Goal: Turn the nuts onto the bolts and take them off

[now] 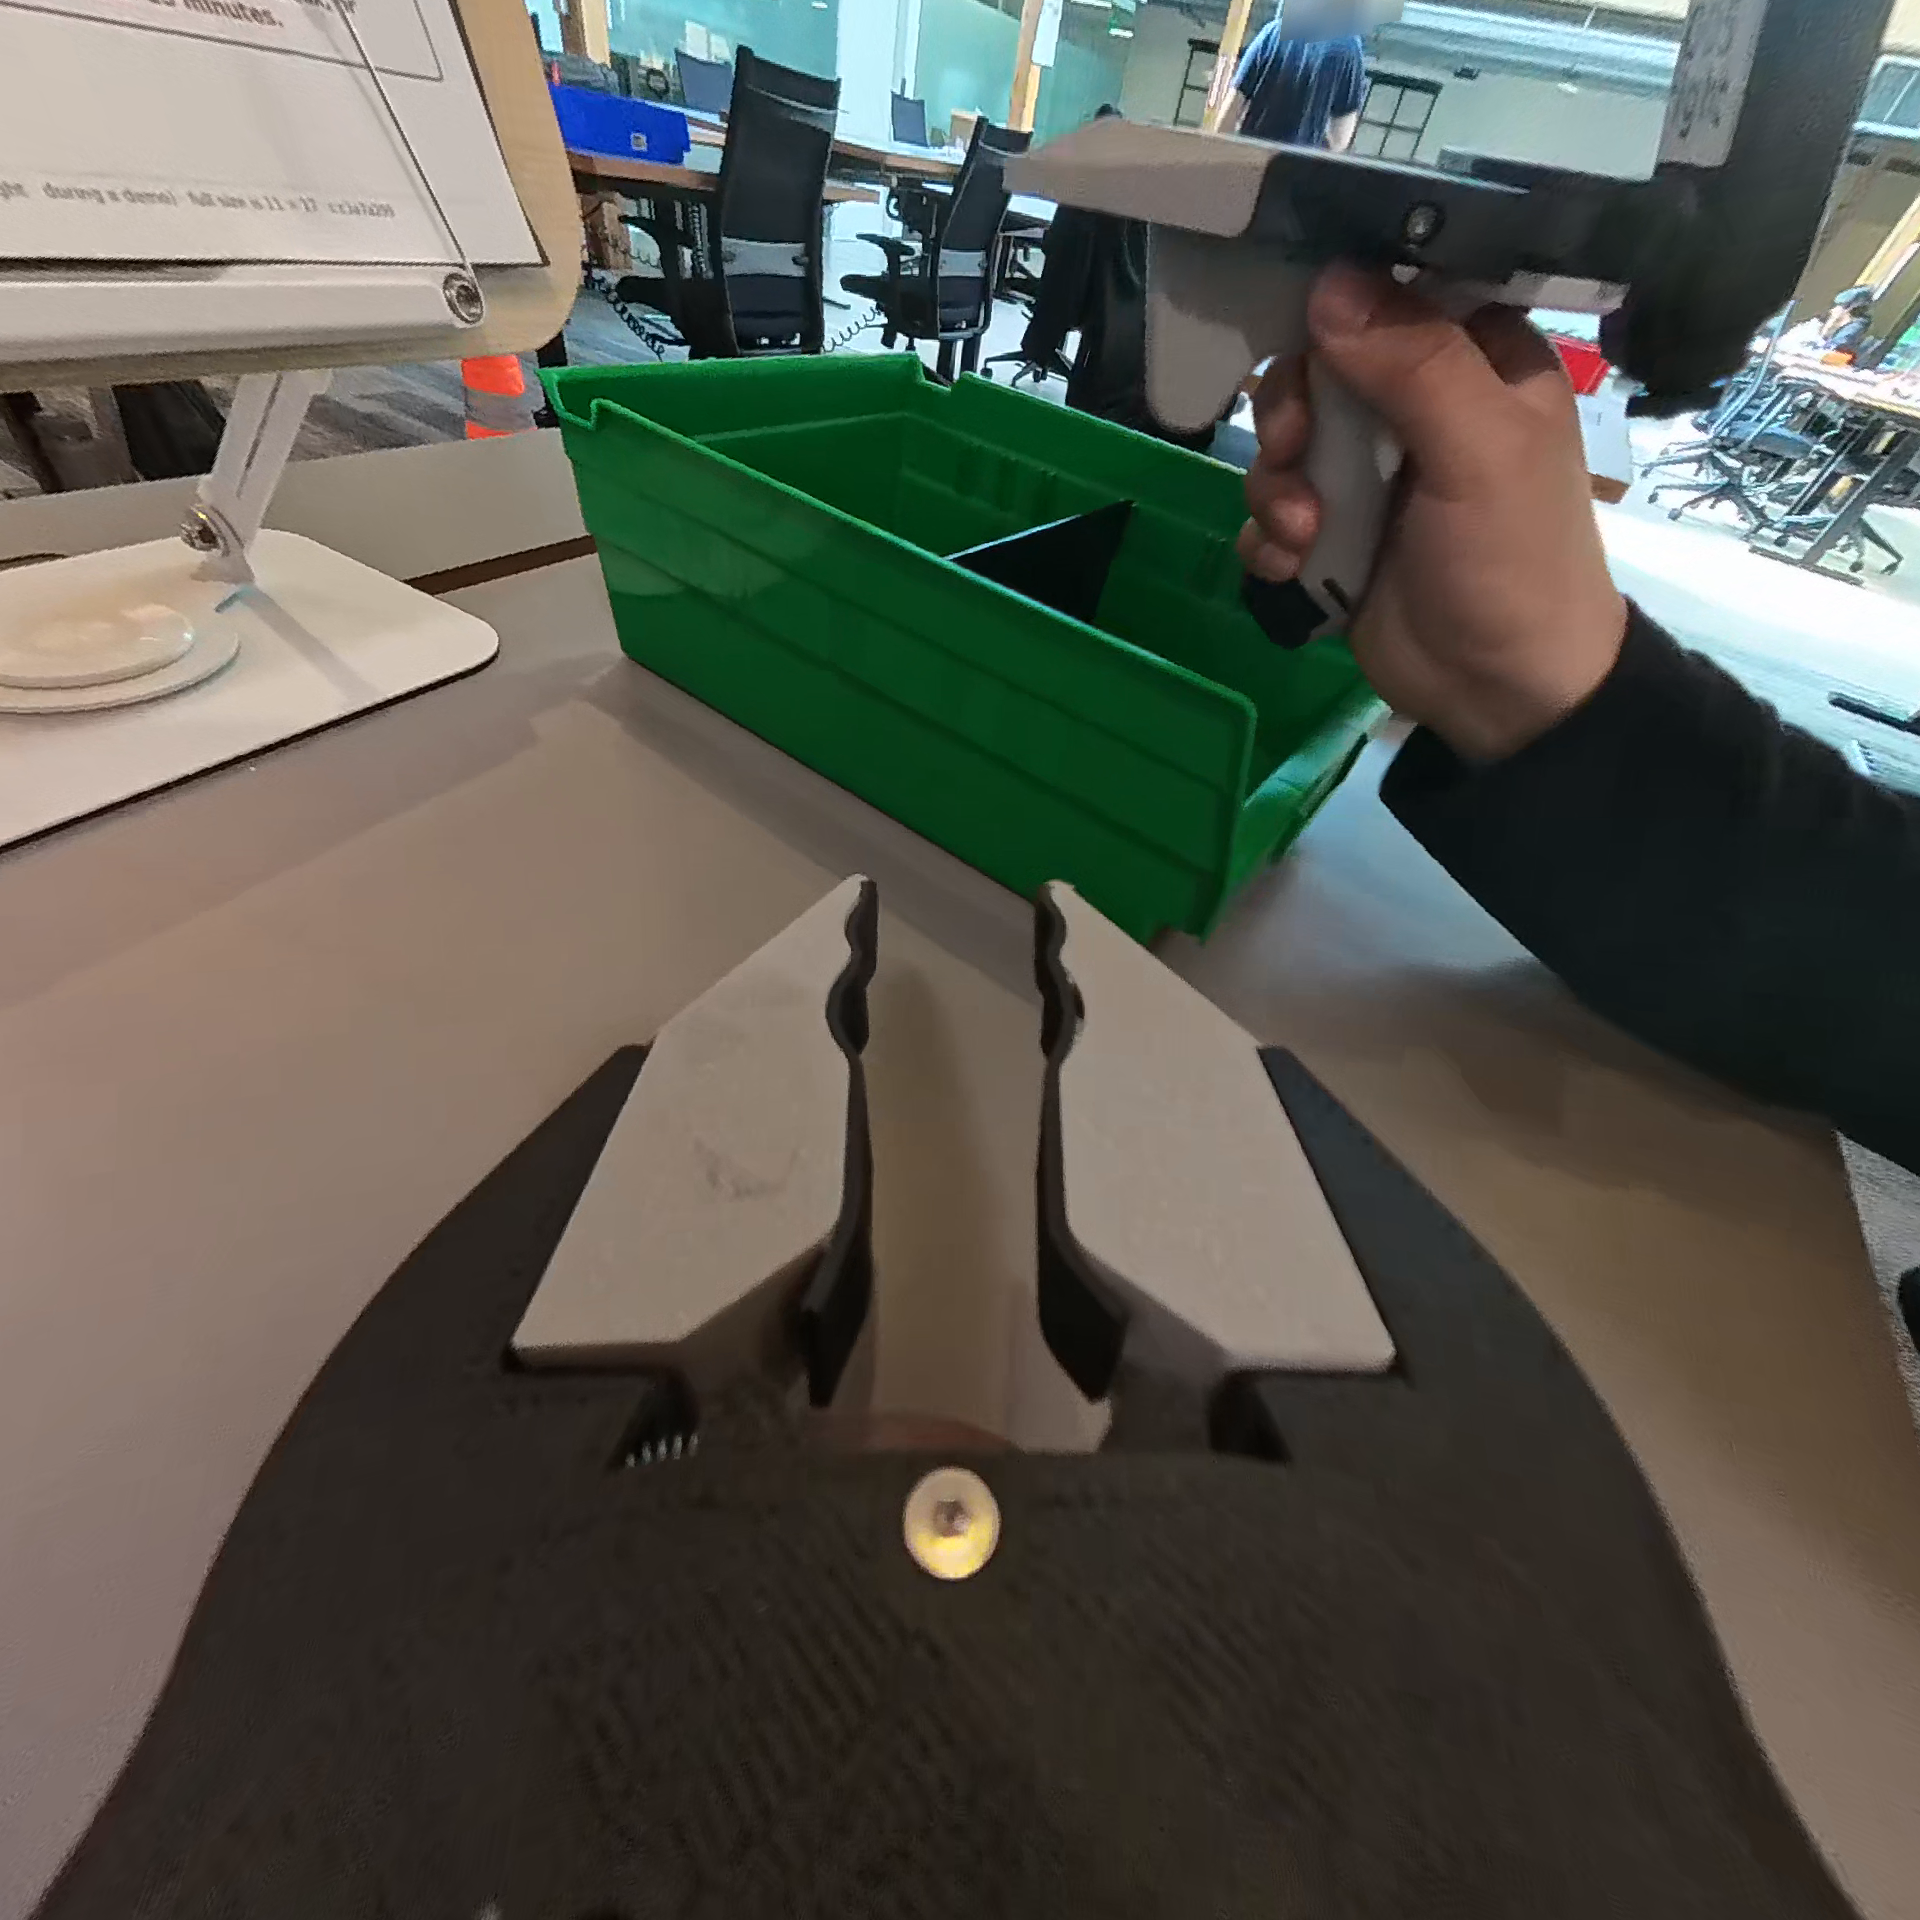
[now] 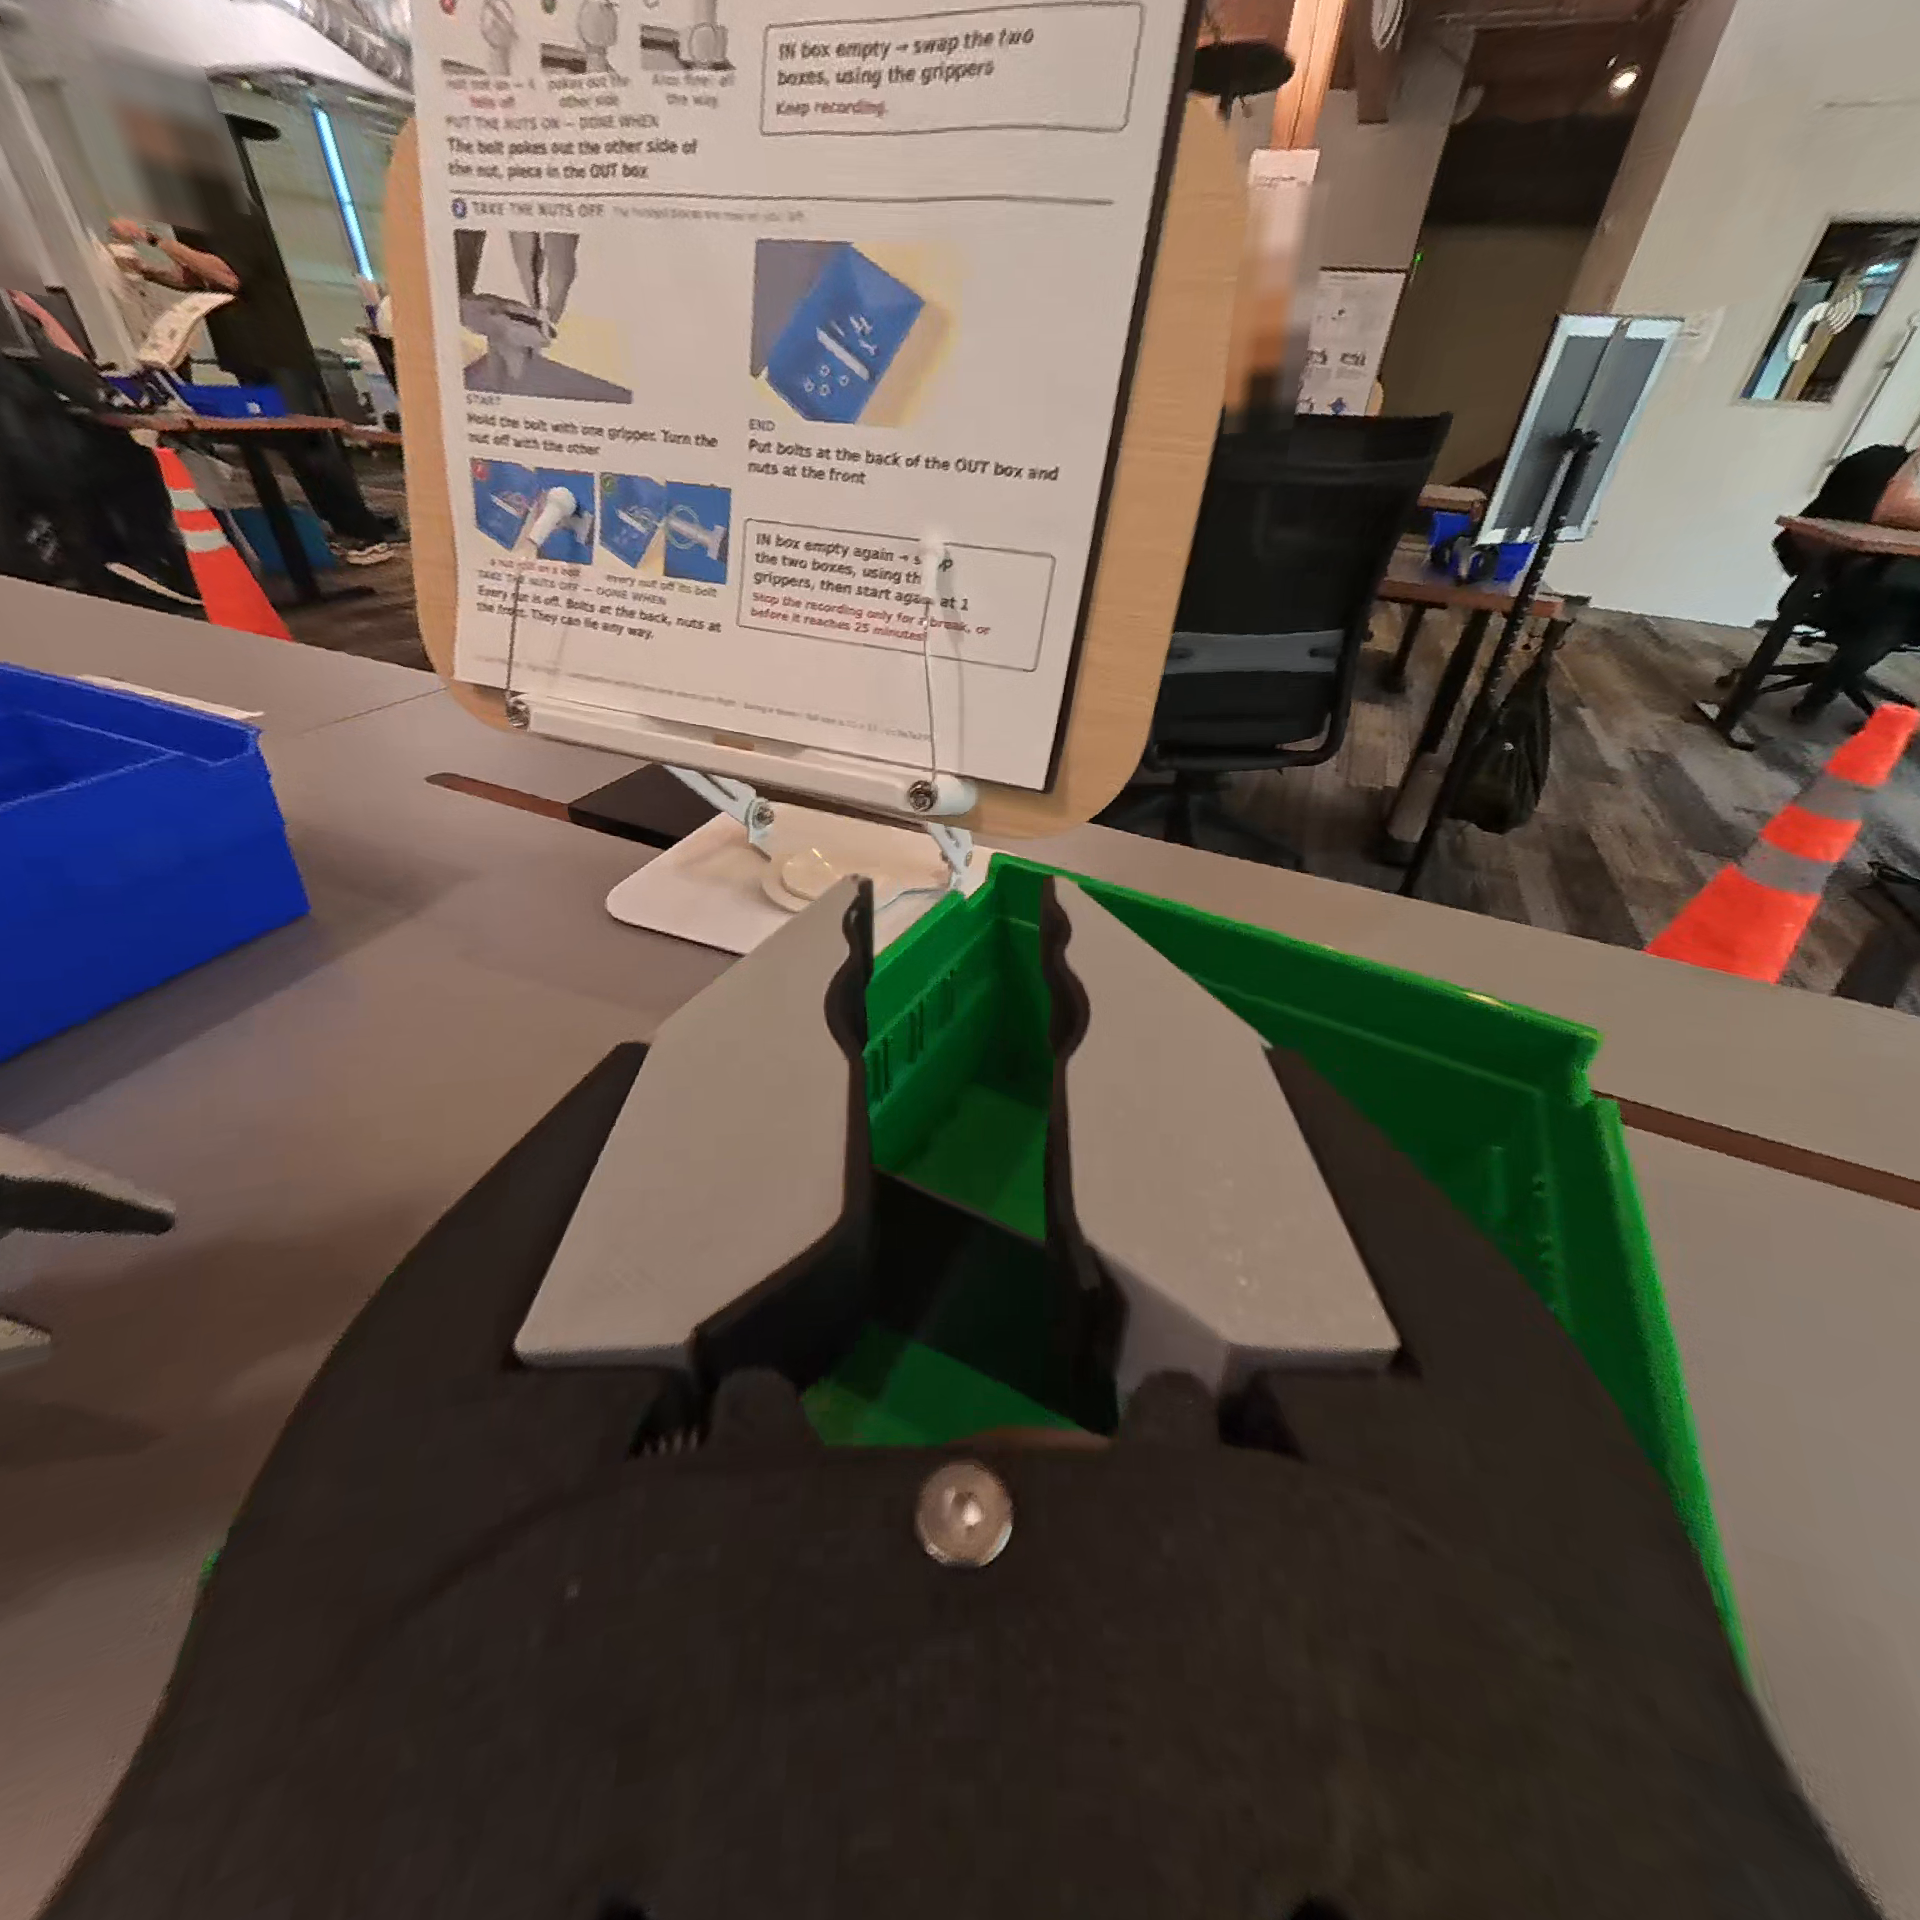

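Observation:
My left gripper is open and empty, low over the grey table just in front of a green bin. The bin has a black divider across its inside. My right gripper is open and empty, held above the green bin and looking down into it past the divider. In the left wrist view a hand holds the right gripper over the bin. No nuts or bolts show in either view.
A blue bin stands on the table to the left. An instruction sheet on a white stand stands behind the green bin, and it also shows in the left wrist view. Orange cones, chairs and desks lie beyond the table. There is about 20 cm between the tips of the two grippers.

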### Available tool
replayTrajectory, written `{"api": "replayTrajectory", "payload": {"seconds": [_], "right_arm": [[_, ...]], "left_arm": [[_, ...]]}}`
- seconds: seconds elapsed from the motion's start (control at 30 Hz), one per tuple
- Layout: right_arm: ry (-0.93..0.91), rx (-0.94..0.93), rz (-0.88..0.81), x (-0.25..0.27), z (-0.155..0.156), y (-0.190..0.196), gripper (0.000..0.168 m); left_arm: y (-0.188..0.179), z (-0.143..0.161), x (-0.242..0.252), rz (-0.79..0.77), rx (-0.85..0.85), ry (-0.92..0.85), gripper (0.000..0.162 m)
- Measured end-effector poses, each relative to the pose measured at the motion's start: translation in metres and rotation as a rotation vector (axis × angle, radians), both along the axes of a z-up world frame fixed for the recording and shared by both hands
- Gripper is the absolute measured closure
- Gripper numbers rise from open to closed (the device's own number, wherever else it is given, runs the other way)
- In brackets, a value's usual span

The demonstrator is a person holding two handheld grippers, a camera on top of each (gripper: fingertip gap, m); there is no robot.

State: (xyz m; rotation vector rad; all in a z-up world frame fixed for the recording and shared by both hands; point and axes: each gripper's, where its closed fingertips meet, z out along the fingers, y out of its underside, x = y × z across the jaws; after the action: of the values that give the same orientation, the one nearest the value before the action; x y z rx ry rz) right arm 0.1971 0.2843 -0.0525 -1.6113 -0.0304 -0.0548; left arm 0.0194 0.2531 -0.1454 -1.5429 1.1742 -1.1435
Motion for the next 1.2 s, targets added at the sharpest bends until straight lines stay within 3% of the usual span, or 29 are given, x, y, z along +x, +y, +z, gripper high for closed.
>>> {"api": "replayTrajectory", "payload": {"seconds": [0.23,0.37,0.6,0.9,1.07,1.2], "right_arm": [[-0.042,-0.062,0.072,-0.018,-0.03,-0.004,0.14],[-0.087,-0.104,0.091,-0.021,-0.039,-0.005,0.139],[-0.148,0.009,0.004,-0.019,-0.016,-0.012,0.139],[-0.123,0.141,-0.02,-0.031,0.01,-0.027,0.14],[-0.1,0.142,0.059,-0.047,0.009,-0.029,0.139],[-0.119,0.11,0.108,-0.061,0.002,-0.028,0.139]], "left_arm": [[0.0,-0.013,-0.002,0.013,0.02,0.042,0.135],[-0.004,-0.002,-0.01,-0.019,0.095,0.012,0.137],[-0.026,0.012,-0.01,-0.089,0.01,0.003,0.128],[-0.017,0.036,-0.028,-0.057,-0.027,-0.079,0.126],[-0.038,0.091,-0.091,-0.051,0.013,-0.193,0.136],[0.029,0.104,-0.183,0.29,0.173,0.026,0.136]]}}
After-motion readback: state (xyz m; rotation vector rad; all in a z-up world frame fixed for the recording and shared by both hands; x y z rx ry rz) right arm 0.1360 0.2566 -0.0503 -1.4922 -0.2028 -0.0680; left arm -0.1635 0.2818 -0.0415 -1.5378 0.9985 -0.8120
